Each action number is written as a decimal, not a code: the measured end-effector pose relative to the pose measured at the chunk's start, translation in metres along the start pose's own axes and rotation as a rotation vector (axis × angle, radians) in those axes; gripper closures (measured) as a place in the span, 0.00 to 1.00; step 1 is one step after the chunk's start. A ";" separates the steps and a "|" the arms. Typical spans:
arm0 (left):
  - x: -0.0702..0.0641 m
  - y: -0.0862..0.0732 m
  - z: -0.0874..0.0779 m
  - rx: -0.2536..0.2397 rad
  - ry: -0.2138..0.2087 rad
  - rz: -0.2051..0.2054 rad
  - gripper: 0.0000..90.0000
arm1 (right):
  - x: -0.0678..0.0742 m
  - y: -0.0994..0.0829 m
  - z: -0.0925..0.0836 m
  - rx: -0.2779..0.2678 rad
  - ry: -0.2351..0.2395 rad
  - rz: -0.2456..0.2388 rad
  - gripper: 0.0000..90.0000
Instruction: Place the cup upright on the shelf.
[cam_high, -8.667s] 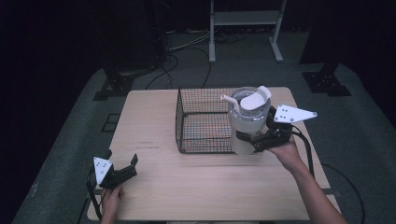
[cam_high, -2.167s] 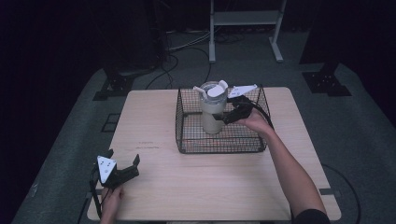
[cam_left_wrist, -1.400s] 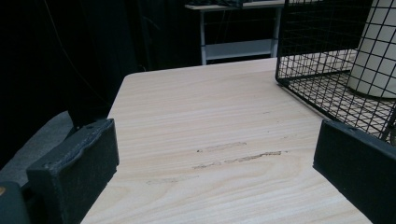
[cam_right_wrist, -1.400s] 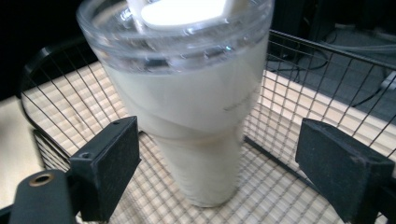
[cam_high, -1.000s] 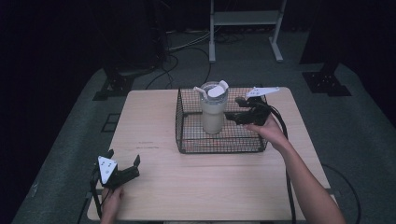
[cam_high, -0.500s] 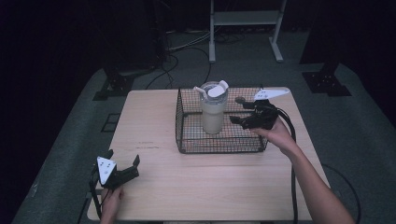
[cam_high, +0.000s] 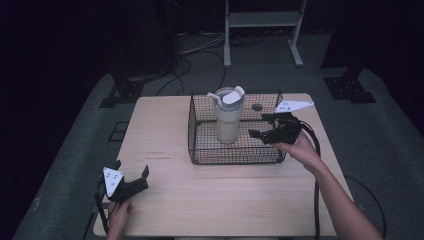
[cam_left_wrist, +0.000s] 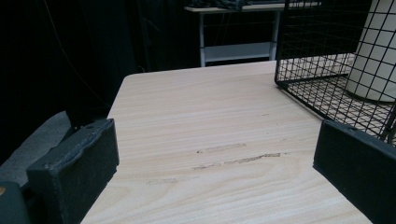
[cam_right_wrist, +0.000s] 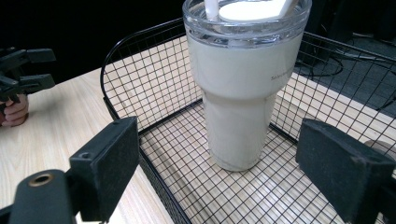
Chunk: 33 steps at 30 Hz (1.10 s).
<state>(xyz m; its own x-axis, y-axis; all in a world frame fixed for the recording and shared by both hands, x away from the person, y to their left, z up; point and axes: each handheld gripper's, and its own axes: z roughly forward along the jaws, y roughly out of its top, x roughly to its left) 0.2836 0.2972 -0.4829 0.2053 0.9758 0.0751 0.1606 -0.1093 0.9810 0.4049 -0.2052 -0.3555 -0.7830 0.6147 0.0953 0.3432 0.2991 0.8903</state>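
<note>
A cream tumbler (cam_high: 229, 119) (cam_right_wrist: 243, 88) with a clear lid and white straw stands upright inside a black wire basket (cam_high: 200, 150) (cam_right_wrist: 154, 140) at the table's far middle. My right gripper (cam_high: 263, 127) (cam_right_wrist: 219, 172) is open at the basket's right side, its jaws pointing at the tumbler and apart from it. My left gripper (cam_high: 134, 179) (cam_left_wrist: 215, 163) is open near the table's front left corner, with nothing between its jaws. The left gripper view has the basket (cam_left_wrist: 327, 93) and tumbler (cam_left_wrist: 376, 56) at its right edge.
The light wooden table (cam_high: 225, 195) has bare surface in front of and left of the basket. A small round hole (cam_high: 257, 107) lies in the tabletop behind the basket. A white metal stand (cam_high: 260, 30) and cables sit on the dark floor beyond.
My right gripper set the tumbler down in the basket, let go of it and drew back to the right, over the basket's right side. The left gripper stayed put.
</note>
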 end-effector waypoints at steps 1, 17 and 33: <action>0.000 0.000 0.000 0.002 -0.002 -0.001 0.00 | 0.000 -0.001 -0.001 -0.002 0.002 -0.005 0.14; 0.001 0.000 0.001 0.006 -0.001 -0.023 0.00 | 0.006 -0.016 -0.006 0.046 0.038 -0.007 0.14; 0.000 0.000 0.001 0.012 -0.004 -0.010 0.00 | 0.011 -0.032 -0.026 0.037 0.052 0.006 0.14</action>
<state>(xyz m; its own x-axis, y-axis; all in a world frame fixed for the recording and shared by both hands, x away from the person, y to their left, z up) 0.2845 0.2970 -0.4828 0.2078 0.9760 0.0650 0.1741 -0.1022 0.9794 0.3718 -0.2272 -0.3713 -0.8065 0.5780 0.1242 0.3658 0.3227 0.8730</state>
